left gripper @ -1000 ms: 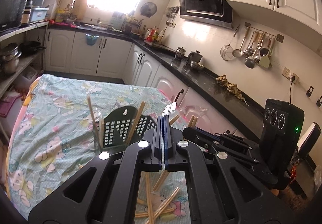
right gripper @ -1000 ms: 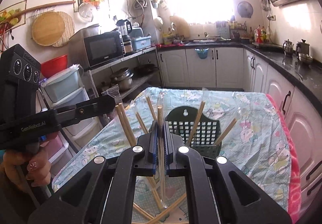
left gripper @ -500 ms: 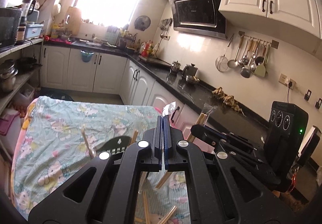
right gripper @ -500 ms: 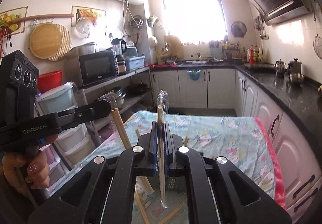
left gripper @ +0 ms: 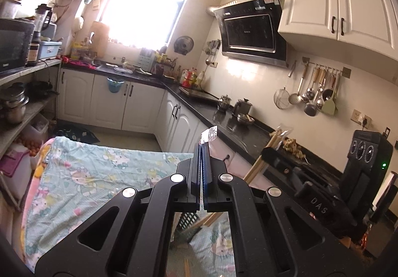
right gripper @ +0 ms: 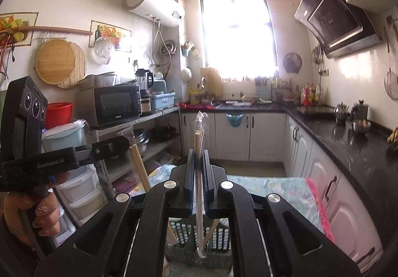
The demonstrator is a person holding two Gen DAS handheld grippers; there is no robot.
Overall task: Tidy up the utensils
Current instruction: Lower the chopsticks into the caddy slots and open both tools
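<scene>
- Wooden chopsticks in clear wrap (right gripper: pixel 199 152) stand upright at frame centre, clamped in the right gripper (right gripper: pixel 198 165).
- Left gripper (left gripper: pixel 202 165), jaws together, pinches another wrapped pair (right gripper: pixel 139 167) at left.

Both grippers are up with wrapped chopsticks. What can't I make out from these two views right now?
- Utensil basket, right wrist view: mostly hidden behind the right gripper; contents unreadable.
- Wrapped chopsticks, left wrist view: only the wrapper tip clears the left gripper.
- Loose chopsticks on the tablecloth: cut off by the gripper body, count unclear.
</scene>
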